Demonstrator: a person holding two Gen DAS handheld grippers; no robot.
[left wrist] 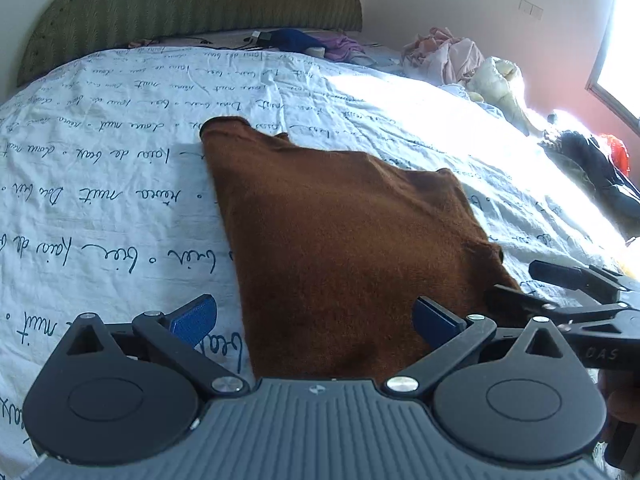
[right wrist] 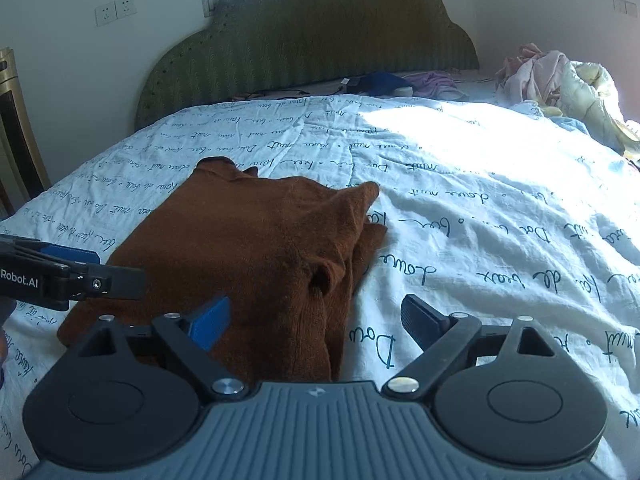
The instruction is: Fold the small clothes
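both grippers hover with jaws wide and nothing between them: left gripper (left wrist: 314, 322) over the near edge of a brown garment (left wrist: 340, 240), right gripper (right wrist: 316, 322) beside its bunched side. folded at least once, it seems, the garment lies on a script-printed sheet (right wrist: 480, 208); more clothes (right wrist: 540, 76) wait by the wall.

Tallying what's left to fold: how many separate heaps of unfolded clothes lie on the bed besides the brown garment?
3: a pink and cream heap at the far right corner, purple and navy items by the headboard, and dark clothes at the right edge. Others may lie out of view.
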